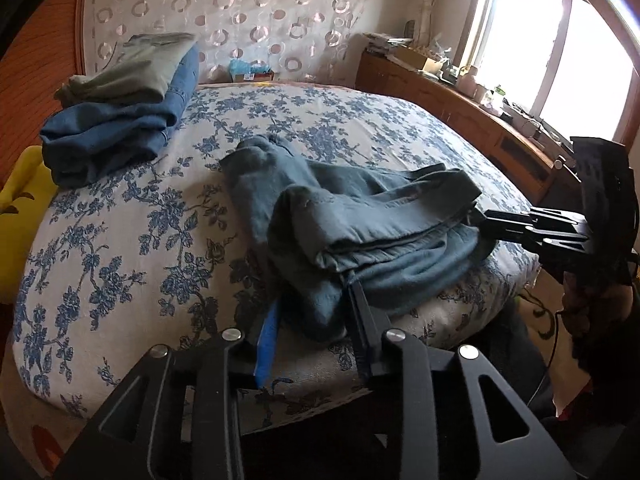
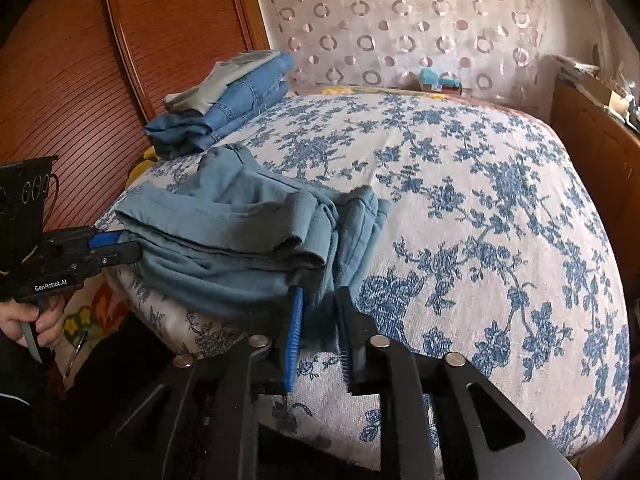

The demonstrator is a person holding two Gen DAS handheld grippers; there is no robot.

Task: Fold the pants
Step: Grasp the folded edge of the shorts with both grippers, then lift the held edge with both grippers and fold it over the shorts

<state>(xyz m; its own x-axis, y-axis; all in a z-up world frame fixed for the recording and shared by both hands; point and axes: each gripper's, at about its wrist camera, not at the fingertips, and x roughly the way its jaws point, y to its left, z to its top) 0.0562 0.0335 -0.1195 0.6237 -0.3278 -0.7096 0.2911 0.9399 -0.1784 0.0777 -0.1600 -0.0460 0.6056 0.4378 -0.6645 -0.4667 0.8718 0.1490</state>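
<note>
At the near edge of the bed, the left gripper (image 1: 312, 308) stands with its black finger and its blue-padded finger parted around the near corner of the folded teal-blue cotton pants (image 1: 360, 216); cloth lies in the gap, and whether the pads press on it cannot be told from either view; the right gripper (image 2: 320, 316) meets the opposite near corner of the same bundle, jaws likewise apart with a hanging fold of fabric between them, contact uncertain; a hand (image 2: 24, 320) grips the handle of the left unit at the lower left of the right wrist view. The pants lie in a thick, multi-layer bundle on the white bedspread with blue floral print (image 1: 120, 240), close to the near mattress edge. Farther back, near the left side of the bed, a stack of folded garments (image 1: 120, 108) rests, blue denim below and grey-green cloth on top; beyond it stands the patterned headboard wall (image 1: 240, 12); a bright window (image 1: 560, 40) lies to the right.
</note>
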